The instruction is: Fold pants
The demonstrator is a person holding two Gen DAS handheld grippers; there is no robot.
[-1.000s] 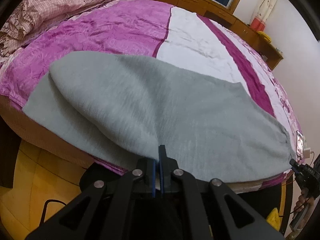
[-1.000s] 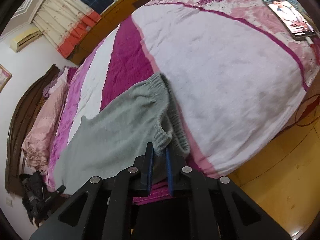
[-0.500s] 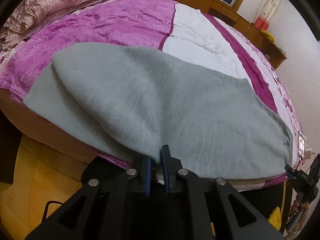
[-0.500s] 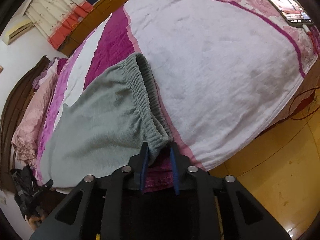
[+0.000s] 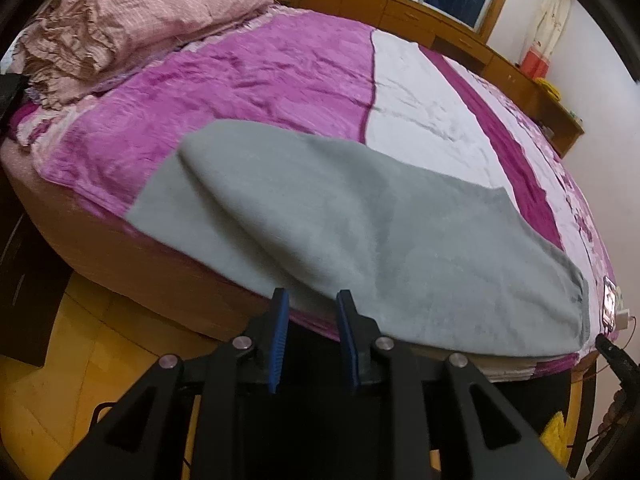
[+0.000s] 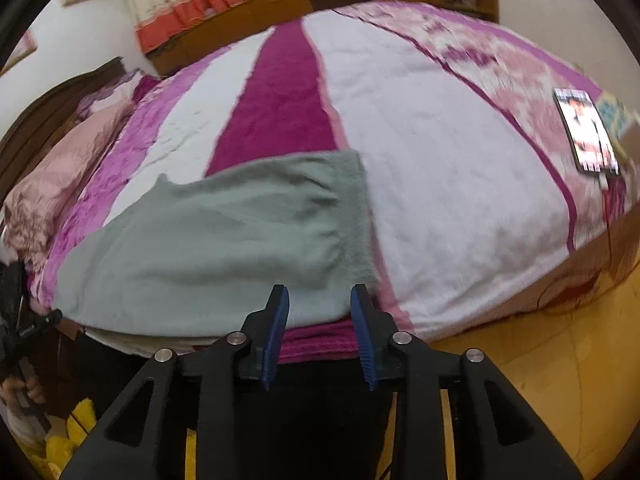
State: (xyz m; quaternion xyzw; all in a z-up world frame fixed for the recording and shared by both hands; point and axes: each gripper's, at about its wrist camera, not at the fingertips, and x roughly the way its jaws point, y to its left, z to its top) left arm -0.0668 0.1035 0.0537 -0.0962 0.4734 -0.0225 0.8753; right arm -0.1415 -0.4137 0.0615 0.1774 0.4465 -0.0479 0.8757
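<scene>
first fold laid, more folding left

left wrist view: the grey pants [image 5: 360, 232] are seen spread along the near edge of the bed [image 5: 272, 76], one leg laid over the other. the left gripper [image 5: 312, 316] is being opened, with nothing gripped between its jaws.

right wrist view: the waistband [image 6: 356, 208] is seen lying flat on the blanket. the right gripper [image 6: 320, 308] is likewise being opened and is empty. the lengthwise fold is judged done; folding across is judged left.

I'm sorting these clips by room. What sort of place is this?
Most likely a home bedroom: a wide bed with a purple and white cover, a pink pillow at its head, and curtains by a window. Grey pants lie on the bed.
</scene>
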